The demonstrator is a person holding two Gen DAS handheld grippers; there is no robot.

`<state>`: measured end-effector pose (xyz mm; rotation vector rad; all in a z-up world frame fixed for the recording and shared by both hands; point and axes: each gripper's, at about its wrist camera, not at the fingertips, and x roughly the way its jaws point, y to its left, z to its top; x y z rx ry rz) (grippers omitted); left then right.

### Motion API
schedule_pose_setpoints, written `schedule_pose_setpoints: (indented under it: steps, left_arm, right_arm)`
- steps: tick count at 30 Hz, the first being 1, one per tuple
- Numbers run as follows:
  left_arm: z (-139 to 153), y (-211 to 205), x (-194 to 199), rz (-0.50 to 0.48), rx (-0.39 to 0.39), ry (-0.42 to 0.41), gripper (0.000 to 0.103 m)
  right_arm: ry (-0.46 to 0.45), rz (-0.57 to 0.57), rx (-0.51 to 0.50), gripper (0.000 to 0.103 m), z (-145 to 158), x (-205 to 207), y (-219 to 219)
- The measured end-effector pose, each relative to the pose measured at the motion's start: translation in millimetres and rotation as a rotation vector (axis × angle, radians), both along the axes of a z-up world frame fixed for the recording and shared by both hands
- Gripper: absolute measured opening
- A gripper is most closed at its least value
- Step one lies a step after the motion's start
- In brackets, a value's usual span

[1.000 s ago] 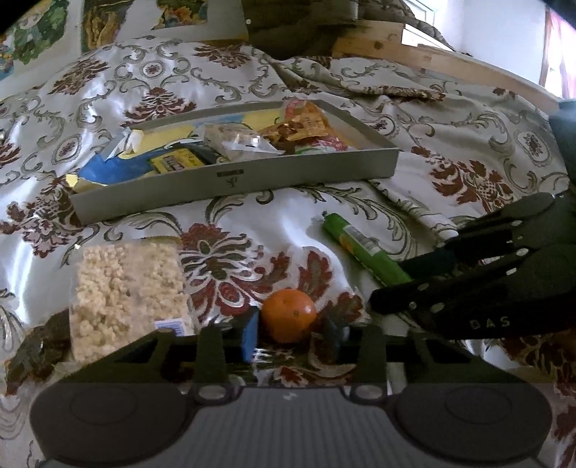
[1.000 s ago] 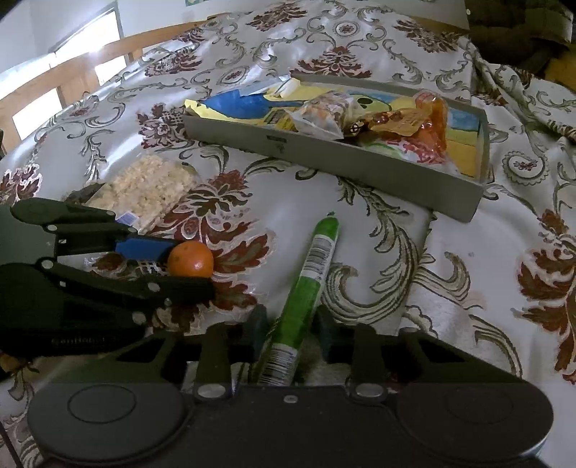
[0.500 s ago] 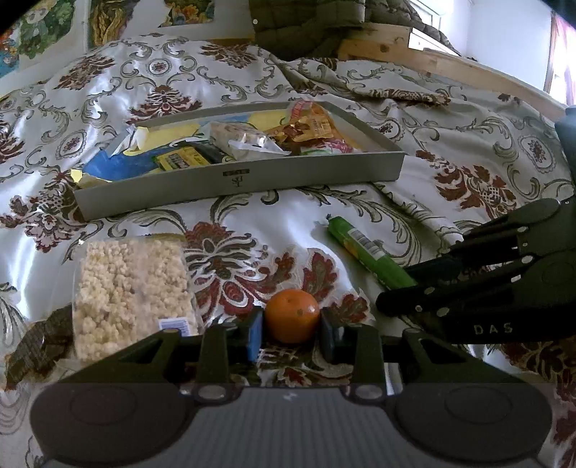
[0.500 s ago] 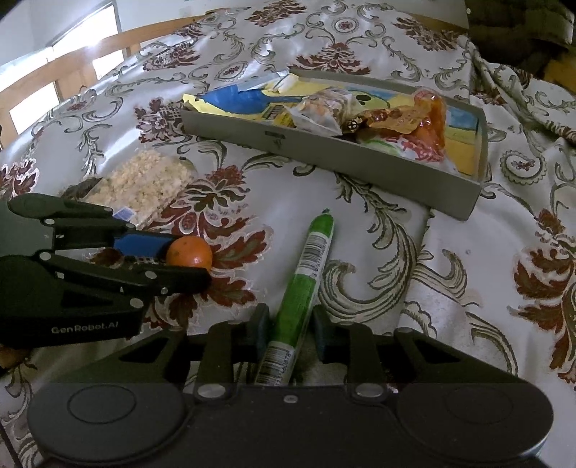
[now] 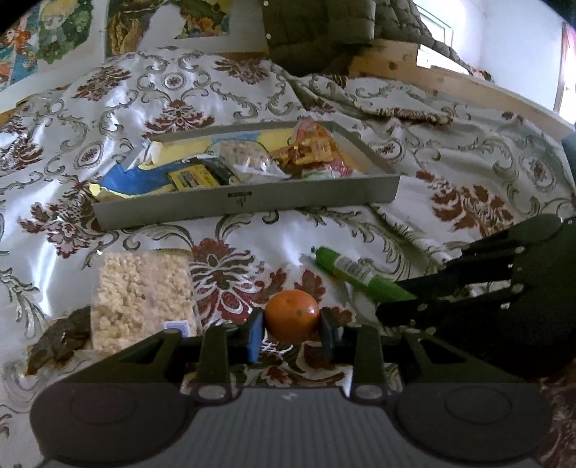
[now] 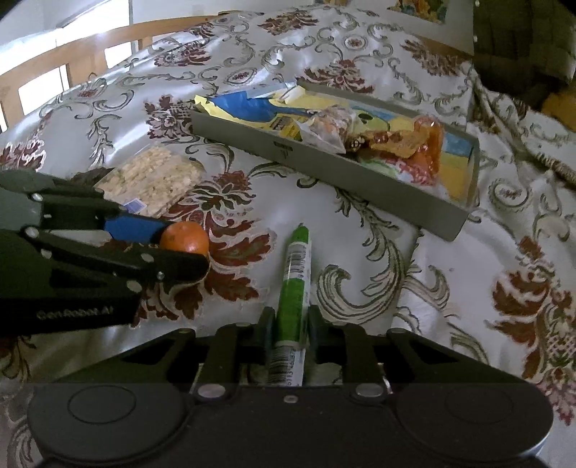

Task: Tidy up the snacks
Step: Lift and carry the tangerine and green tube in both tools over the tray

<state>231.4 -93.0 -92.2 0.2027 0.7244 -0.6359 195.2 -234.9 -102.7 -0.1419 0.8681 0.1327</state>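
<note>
My left gripper (image 5: 291, 333) is shut on an orange mandarin (image 5: 291, 315), just above the patterned bedspread; it also shows in the right wrist view (image 6: 184, 237). My right gripper (image 6: 288, 333) is shut on a green tube-shaped snack stick (image 6: 294, 288), which lies along the fingers; in the left wrist view the green stick (image 5: 354, 275) points away from that gripper. A grey tray (image 5: 244, 198) with several snack packets stands further back, and shows in the right wrist view (image 6: 360, 180).
A clear bag of puffed rice snack (image 5: 138, 293) lies on the bedspread at the left, with a dark packet (image 5: 59, 342) beside it. A wooden bed frame (image 5: 468, 84) runs along the far right. A dark jacket (image 5: 316, 32) lies at the back.
Both grippers have closed: the left on the mandarin, the right on the green stick. Both views have shifted slightly, with the tray now a little further off.
</note>
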Motion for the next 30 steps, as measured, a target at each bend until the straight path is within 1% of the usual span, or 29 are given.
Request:
schedule_pose_setpoints:
  steps: [6,9,13,17,21,25,30]
  left_arm:
    - [12,9,-6,0.044,-0.028,-0.011,0.036]
    - [18,14,-8,0.069,-0.040,-0.015,0.036]
    - [26,21,-12,0.098,-0.057,-0.031,0.036]
    - [35,27,-14,0.128,-0.089,-0.045,0.036]
    - [43,32,-11,0.156,-0.120,-0.053,0.036]
    - [47,32,-6,0.170,-0.135,-0.075,0.036]
    - [51,33,2,0.200,-0.160,-0.082,0.037]
  right_arm:
    - [-0.060,0.013,-0.078,0.018,9,-9,5]
    - [-0.075,0.028,-0.113,0.018,11,-13,9]
    - [-0.128,0.073,-0.227,0.018,11,-23,19]
    - [-0.176,0.078,-0.254,0.018,18,-27,20]
    - [-0.246,0.073,-0.285,0.018,27,-31,19]
    - [-0.322,0.077,-0.337,0.018,32,-33,20]
    - [-0.398,0.080,-0.388,0.018,36,-29,18]
